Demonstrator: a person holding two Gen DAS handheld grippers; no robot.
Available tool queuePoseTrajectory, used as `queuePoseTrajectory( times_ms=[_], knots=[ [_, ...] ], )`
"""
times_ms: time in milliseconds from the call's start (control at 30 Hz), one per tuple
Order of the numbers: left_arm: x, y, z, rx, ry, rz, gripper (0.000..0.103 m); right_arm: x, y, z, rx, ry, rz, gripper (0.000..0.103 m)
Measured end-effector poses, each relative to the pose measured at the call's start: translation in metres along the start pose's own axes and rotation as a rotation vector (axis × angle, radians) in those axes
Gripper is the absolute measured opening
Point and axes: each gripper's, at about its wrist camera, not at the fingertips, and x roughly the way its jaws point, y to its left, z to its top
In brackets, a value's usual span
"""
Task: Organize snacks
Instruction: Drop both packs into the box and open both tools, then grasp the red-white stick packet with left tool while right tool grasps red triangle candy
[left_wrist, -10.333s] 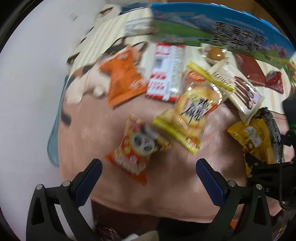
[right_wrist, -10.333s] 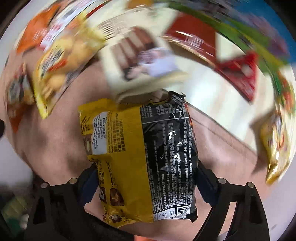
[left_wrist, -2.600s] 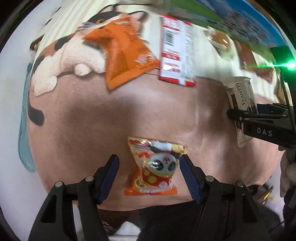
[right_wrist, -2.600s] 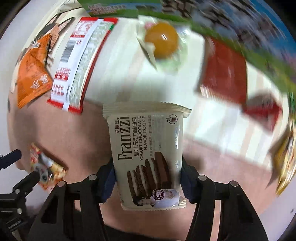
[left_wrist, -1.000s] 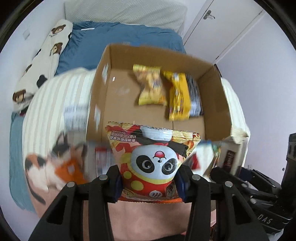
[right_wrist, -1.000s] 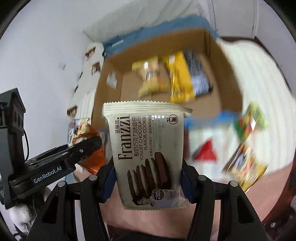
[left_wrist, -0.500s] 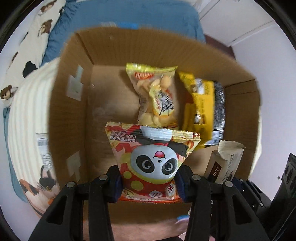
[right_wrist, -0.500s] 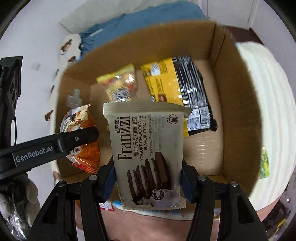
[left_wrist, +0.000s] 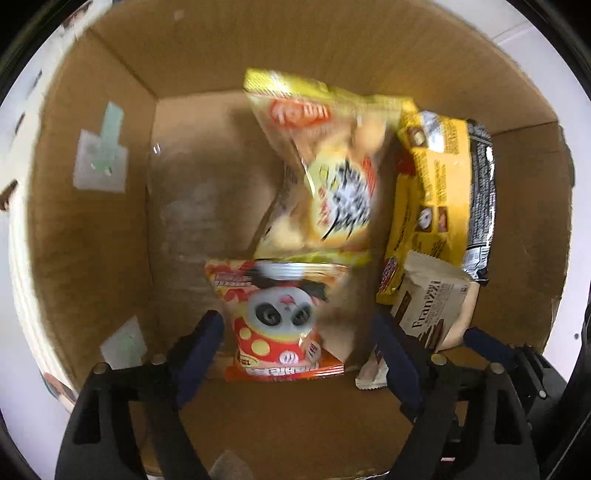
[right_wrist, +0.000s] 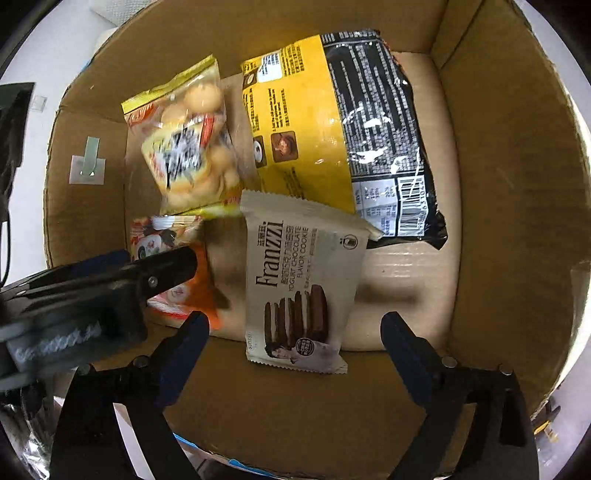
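Both grippers hang over an open cardboard box (left_wrist: 92, 229) (right_wrist: 491, 206). My left gripper (left_wrist: 297, 343) is open; the red panda snack bag (left_wrist: 280, 317) lies loose between its fingers on the box floor. My right gripper (right_wrist: 295, 339) is open; the beige Franzzi cookie pack (right_wrist: 301, 288) lies free between its fingers. The panda bag (right_wrist: 173, 243) also shows in the right wrist view, partly behind the left gripper's finger (right_wrist: 110, 280). The cookie pack (left_wrist: 432, 306) shows at the right of the left wrist view.
A yellow bag of round puffs (left_wrist: 325, 177) (right_wrist: 188, 147) and a yellow-and-black bag (left_wrist: 443, 195) (right_wrist: 343, 136) lie at the back of the box. Bare cardboard floor (left_wrist: 188, 206) is at the left. Box walls rise on all sides.
Both grippers have opened inside the box. The panda bag and the Franzzi pack have dropped from the jaws onto the box floor.
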Motion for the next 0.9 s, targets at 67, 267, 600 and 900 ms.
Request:
queuePoseTrajectory(
  times_ms=[67,267,600,900],
  knots=[
    [-0.007,-0.003,-0.003,0.016,-0.027,0.01,0.083,-0.006,-0.002,0.0,0.0,-0.016,-0.013,0.096],
    [-0.033,-0.008,-0.014,0.022,-0.078,-0.018,0.084,-0.03,0.0,-0.002,-0.029,-0.071,-0.064,0.096],
    [-0.113,-0.014,-0.059,0.073,-0.365,0.011,0.084,-0.096,-0.003,-0.05,-0.04,-0.259,-0.072,0.097],
    [-0.163,-0.005,-0.112,0.041,-0.534,-0.025,0.085,-0.148,0.001,-0.102,-0.048,-0.431,-0.057,0.097]
  ],
)
